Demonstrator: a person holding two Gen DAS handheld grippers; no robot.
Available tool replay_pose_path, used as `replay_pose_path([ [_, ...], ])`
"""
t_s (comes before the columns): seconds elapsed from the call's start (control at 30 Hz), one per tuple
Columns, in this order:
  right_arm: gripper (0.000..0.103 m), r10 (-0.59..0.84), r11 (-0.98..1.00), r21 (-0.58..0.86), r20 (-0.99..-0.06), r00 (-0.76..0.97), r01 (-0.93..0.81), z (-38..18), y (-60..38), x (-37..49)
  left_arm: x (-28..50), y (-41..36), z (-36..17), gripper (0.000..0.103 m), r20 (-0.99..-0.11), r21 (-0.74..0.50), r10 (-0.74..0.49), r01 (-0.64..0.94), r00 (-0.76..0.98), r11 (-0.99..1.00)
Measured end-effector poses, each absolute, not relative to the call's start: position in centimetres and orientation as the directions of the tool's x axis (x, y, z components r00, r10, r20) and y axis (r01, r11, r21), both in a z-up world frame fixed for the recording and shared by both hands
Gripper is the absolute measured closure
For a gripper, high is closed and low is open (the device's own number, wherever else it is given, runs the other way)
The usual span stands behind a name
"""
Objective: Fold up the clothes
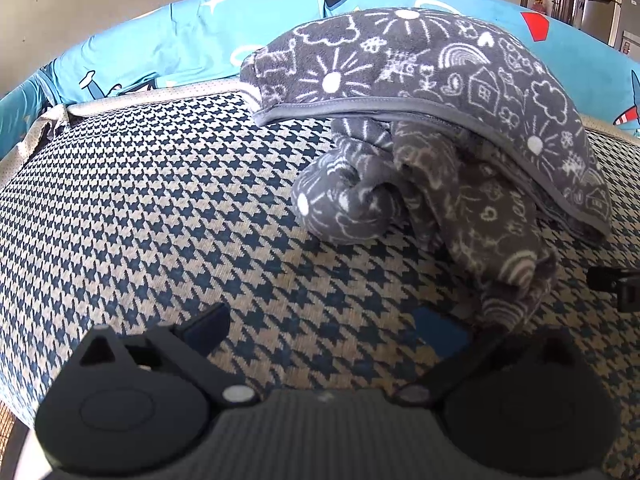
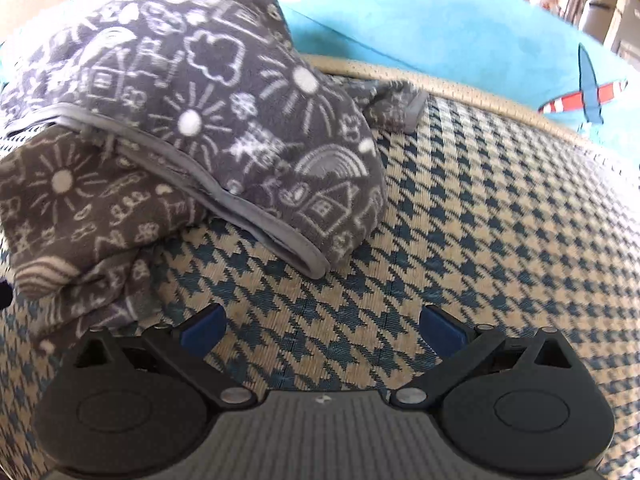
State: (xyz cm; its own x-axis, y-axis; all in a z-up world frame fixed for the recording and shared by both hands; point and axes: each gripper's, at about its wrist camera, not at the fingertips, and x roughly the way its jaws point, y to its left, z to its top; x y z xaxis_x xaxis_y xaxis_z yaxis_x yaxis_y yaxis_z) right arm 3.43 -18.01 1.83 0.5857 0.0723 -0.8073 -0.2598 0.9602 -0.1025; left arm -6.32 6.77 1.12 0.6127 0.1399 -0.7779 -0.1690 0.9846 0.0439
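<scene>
While both tongs stand spread and hold nothing, the grey garment (image 1: 432, 128) lies in a loose heap on the houndstooth cushion (image 1: 140, 208). The garment is a fleece piece printed with white doodles: suns, clouds, rainbows and houses. A flat upper layer with a grey bound edge overhangs a crumpled lower mass, part of which is rolled into a rounded lump on the left of the heap in the left wrist view.

The left tongs (image 1: 326, 330) hover low over the bare cushion, with the fingers wide apart. The right-hand blue pad (image 1: 440, 332) sits just beside the lowest fold of the garment; whether it touches cannot be told. The left-hand finger is clear of the fabric. A small black part of the other tool shows at the right edge of this view.

The right tongs (image 2: 322, 326) are likewise spread over bare cushion. In the right wrist view the garment (image 2: 192, 92) fills the upper left, and its lowest fold lies close to the left-hand blue pad (image 2: 204, 326). The right-hand finger is well apart from the fabric.

Behind the cushion, past its pale piped edge, lies a light blue sheet (image 2: 460, 28) with red, white and dark printed shapes.
</scene>
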Motion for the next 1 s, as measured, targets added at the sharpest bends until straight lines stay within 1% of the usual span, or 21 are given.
replay_pose_path([
  [0.13,0.0,0.071,0.956,-0.114,-0.803,0.591,-0.269,2.6,-17.3,1.9,-6.2,6.8,1.3,0.0,-0.78,0.037,0.135,-0.171,0.611,0.985],
  [0.3,0.0,0.016,0.96,-0.158,-0.795,0.607,-0.232,3.5,-16.1,-0.3,-6.1,6.7,1.6,0.0,-0.783,0.028,0.13,-0.174,0.608,0.984],
  [0.4,0.0,0.038,0.966,-0.126,-0.795,0.606,-0.225,3.9,-15.6,-1.3,-6.0,6.7,1.8,0.0,-0.783,0.033,0.142,-0.188,0.606,0.982],
  [0.53,0.0,0.087,0.976,-0.047,-0.809,0.581,-0.211,4.0,-15.0,-2.5,-6.0,6.7,2.1,0.0,-0.782,0.05,0.17,-0.212,0.6,0.976],
  [0.73,0.0,0.103,0.986,0.007,-0.808,0.58,-0.165,3.9,-14.6,-3.8,-6.2,6.2,2.3,0.0,-0.786,0.069,0.178,-0.202,0.592,0.977],
  [0.9,0.0,0.092,0.985,-0.003,-0.84,0.535,-0.173,3.1,-14.0,-4.0,-6.5,5.9,2.4,0.0,-0.783,0.08,0.183,-0.195,0.595,0.978],
  [1.0,0.0,0.079,0.983,-0.023,-0.84,0.536,-0.181,3.0,-13.7,-4.4,-6.6,6.0,2.4,0.0,-0.784,0.084,0.188,-0.2,0.592,0.976],
])
